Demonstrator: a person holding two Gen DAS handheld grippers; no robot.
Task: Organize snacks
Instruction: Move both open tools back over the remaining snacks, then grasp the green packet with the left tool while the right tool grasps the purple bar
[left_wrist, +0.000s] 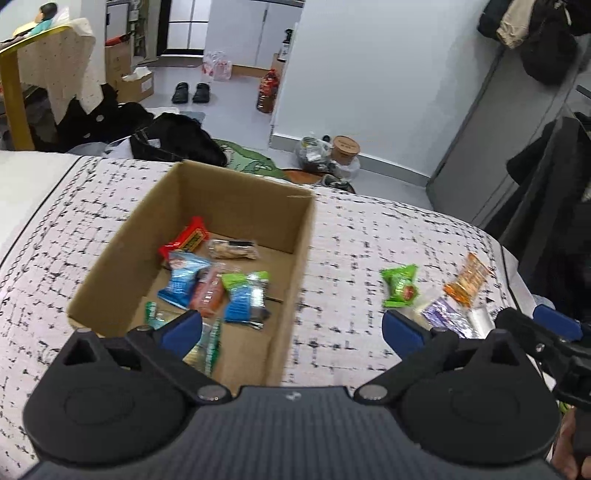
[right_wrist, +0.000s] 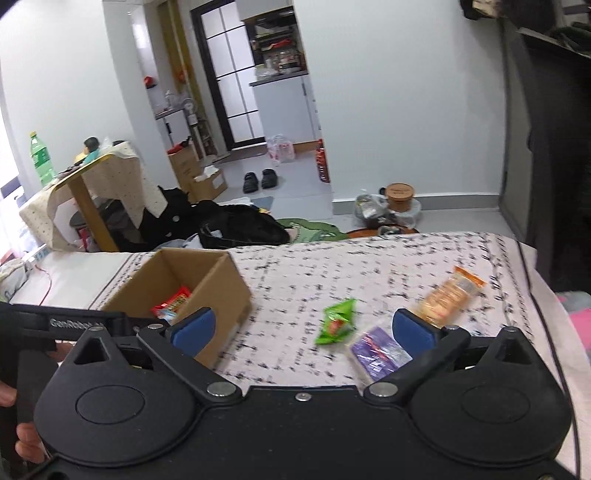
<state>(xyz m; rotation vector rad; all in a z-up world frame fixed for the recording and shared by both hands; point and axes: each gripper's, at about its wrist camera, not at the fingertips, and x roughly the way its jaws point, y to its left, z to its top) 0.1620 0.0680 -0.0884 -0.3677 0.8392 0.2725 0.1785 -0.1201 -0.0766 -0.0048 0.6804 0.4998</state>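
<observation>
Snacks (left_wrist: 399, 287) lie beside the cardboard box (left_wrist: 110, 273).

a pair of black shoes (right_wrist: 258, 181) stands on the floor, a green bottle (right_wrist: 41, 158) on the side table (right_wrist: 92, 166), a brown jar (right_wrist: 400, 196) near the wall.

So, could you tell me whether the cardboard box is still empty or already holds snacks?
Partly filled: the cardboard box holds several wrapped snacks, among them a red packet.
</observation>
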